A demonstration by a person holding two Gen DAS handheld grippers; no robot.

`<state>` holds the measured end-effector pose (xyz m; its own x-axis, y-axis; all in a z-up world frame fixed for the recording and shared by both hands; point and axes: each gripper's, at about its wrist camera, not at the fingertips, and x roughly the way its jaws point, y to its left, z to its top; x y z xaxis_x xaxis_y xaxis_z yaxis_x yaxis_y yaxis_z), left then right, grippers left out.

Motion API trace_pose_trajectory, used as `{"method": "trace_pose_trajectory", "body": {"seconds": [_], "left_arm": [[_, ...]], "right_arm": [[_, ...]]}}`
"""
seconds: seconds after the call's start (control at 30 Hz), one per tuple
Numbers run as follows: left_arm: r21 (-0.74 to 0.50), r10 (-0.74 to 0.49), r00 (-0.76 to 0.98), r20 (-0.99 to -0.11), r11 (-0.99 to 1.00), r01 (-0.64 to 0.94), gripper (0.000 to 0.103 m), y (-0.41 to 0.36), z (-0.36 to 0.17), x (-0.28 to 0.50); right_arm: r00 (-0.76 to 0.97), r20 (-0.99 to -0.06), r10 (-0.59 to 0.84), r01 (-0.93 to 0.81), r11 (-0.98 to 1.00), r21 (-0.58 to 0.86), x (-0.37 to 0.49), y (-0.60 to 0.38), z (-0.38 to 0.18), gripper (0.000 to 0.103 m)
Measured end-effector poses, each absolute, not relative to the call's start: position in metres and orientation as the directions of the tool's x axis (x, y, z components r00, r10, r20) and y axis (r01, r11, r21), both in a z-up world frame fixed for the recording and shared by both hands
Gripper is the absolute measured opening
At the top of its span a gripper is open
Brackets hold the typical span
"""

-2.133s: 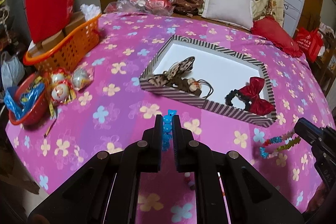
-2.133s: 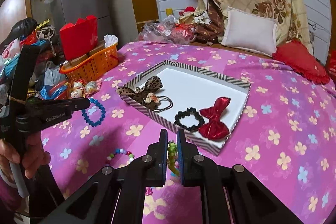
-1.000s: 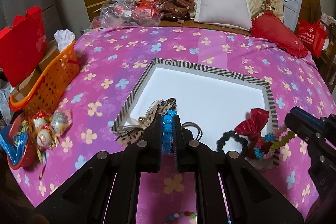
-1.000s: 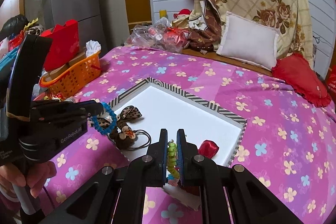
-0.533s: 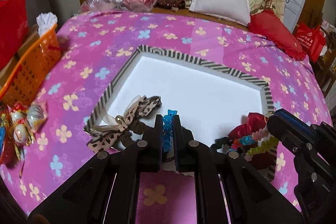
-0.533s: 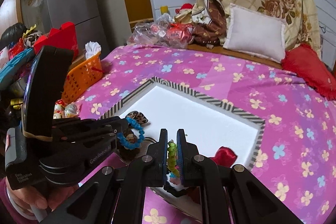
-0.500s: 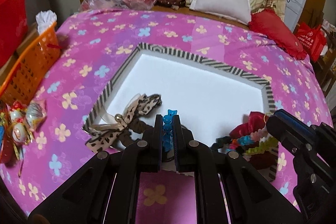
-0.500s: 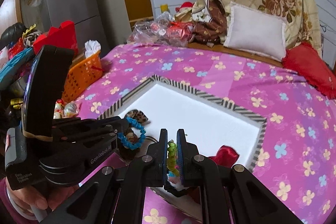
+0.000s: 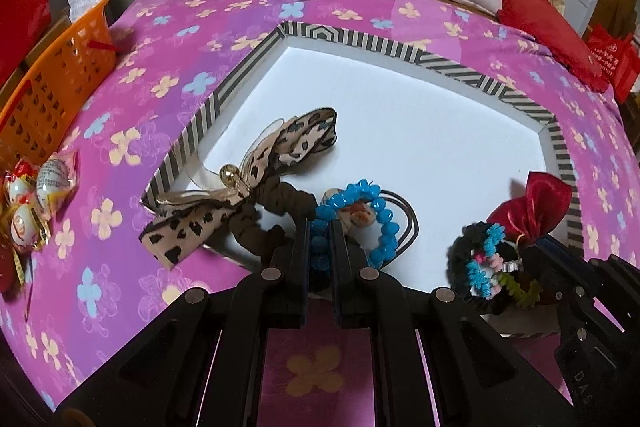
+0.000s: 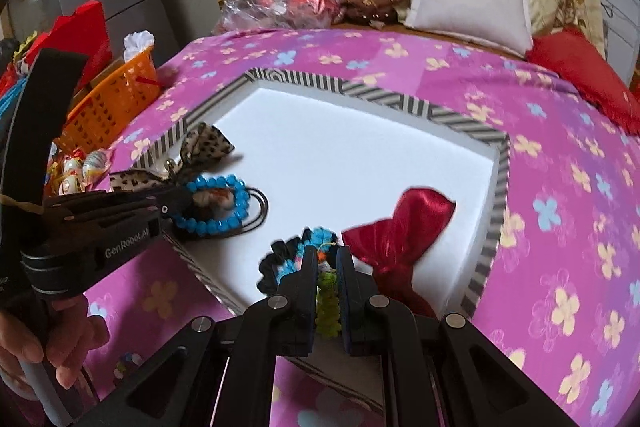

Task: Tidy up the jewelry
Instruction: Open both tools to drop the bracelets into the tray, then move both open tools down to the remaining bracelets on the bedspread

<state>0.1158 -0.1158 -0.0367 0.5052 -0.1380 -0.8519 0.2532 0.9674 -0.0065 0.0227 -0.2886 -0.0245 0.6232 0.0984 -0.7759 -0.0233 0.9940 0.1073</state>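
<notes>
A striped-rim tray (image 9: 348,41) (image 10: 384,99) with a white floor lies on the pink flowered cloth. My left gripper (image 9: 319,227) (image 10: 176,205) is shut on a blue bead bracelet (image 9: 380,211) (image 10: 224,219), which rests low over the tray's near left, above a small charm and black hair ties. My right gripper (image 10: 323,255) (image 9: 532,259) is shut on a multicoloured bead bracelet (image 10: 326,291) (image 9: 486,271) over a black scrunchie (image 10: 276,259) beside the red bow (image 10: 404,223) (image 9: 536,203). A leopard-print bow (image 9: 256,179) (image 10: 204,143) lies over the tray's left rim.
An orange basket (image 9: 52,75) (image 10: 116,95) and wrapped toy eggs (image 9: 36,191) sit at the cloth's left edge. Another bead bracelet (image 10: 128,361) lies on the cloth near the hand. A white pillow (image 10: 468,3) and a red cushion (image 10: 580,71) lie at the back right.
Both grippers moved forward and down over the tray's near edge. The blue bracelet now hangs down onto the hair ties, and the multicoloured bracelet sits by the black scrunchie.
</notes>
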Motion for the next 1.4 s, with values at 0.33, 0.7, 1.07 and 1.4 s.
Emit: {"method": "trace_pose_trajectory", "body": {"seconds": [0.33, 0.7, 1.07, 1.4], "left_arm": [[0.011, -0.127, 0.543, -0.83, 0.97, 0.244, 0.046, -0.113, -0.029, 0.101], [0.043, -0.122, 0.607, -0.785, 0.967, 0.249, 0.058, -0.097, -0.001, 0.05], [0.067, -0.099, 0.636, -0.765, 0.97, 0.232, 0.059, -0.076, 0.0, -0.008], [0.072, -0.069, 0.628, -0.775, 0.978, 0.196, 0.059, -0.057, -0.013, -0.043]], "right_arm": [[0.642, -0.763, 0.073, 0.031, 0.992, 0.121, -0.006, -0.297, -0.02, 0.043], [0.671, -0.738, 0.065, 0.037, 0.992, 0.12, -0.064, -0.283, -0.005, 0.057], [0.682, -0.731, 0.034, 0.041, 0.996, 0.085, -0.103, -0.262, -0.004, 0.06], [0.675, -0.736, 0.04, 0.033, 0.996, 0.084, -0.123, -0.244, -0.008, 0.063]]}}
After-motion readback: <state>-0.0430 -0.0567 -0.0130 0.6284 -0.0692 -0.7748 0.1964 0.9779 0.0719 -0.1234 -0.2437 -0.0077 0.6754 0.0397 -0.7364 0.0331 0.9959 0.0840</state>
